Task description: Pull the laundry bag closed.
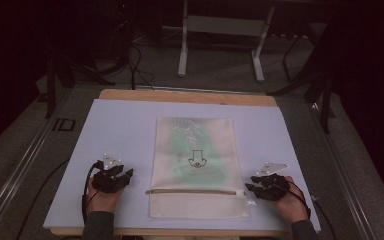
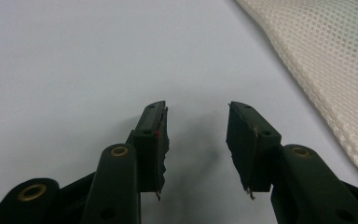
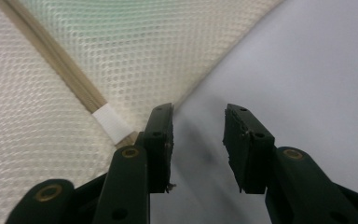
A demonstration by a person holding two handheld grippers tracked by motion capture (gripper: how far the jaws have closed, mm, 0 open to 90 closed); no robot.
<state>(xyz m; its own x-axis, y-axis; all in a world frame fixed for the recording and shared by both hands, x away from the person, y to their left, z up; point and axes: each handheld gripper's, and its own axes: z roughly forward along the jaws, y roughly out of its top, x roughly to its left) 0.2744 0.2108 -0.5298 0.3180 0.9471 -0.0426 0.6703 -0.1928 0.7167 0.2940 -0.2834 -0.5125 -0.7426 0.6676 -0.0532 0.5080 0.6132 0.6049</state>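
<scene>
A cream mesh laundry bag (image 1: 196, 165) is lying flat in the middle of the pale worktop (image 1: 120, 125), with something green showing through its upper half and a tan zipper (image 1: 195, 190) running across near its 6 o'clock end. The left claw (image 1: 114, 178) is resting on the worktop at the bag's 9 o'clock side, jaws spread and holding nothing; in the left gripper view the mesh edge (image 2: 326, 70) is lying off at about 2 o'clock, apart from the jaws. The right claw (image 1: 266, 186) is sitting at the bag's 3 o'clock edge, also spread and empty. In the right gripper view the white zipper end tab (image 3: 112, 123) is lying just beside the claw's left jaw, at roughly 10 o'clock.

The step in hand is probably working that zipper. Doing it well likely means swinging the right claw a little toward the tab before pinching, while the left claw is pinning the mesh near the zipper line so the bag is not sliding or bunching
</scene>
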